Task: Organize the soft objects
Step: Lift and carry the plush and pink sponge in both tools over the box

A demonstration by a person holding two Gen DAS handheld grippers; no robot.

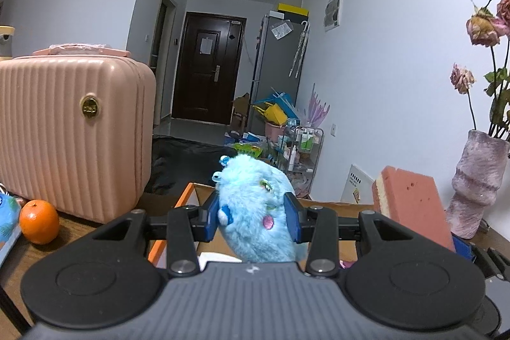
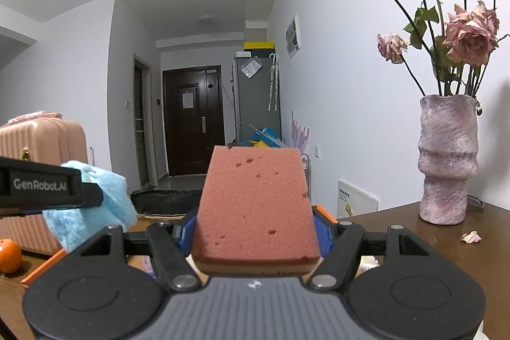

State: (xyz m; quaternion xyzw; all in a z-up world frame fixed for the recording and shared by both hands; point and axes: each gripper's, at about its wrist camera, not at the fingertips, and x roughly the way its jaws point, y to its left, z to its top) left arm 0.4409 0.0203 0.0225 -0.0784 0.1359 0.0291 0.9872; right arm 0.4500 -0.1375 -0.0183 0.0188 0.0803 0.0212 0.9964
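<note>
My left gripper (image 1: 253, 220) is shut on a fluffy light-blue plush toy (image 1: 255, 206) and holds it above an open cardboard box with an orange rim (image 1: 185, 196). My right gripper (image 2: 255, 231) is shut on a pink sponge with a yellow underside (image 2: 255, 206), raised above the table. The sponge also shows at the right of the left wrist view (image 1: 411, 206). The plush toy (image 2: 95, 206) and the left gripper's finger (image 2: 47, 187) show at the left of the right wrist view.
A pink ribbed suitcase (image 1: 70, 129) stands on the table at the left with an orange (image 1: 39, 222) in front of it. A pink vase of dried roses (image 2: 448, 158) stands on the brown table (image 2: 446, 241) at the right. Another blue plush (image 1: 6, 219) lies far left.
</note>
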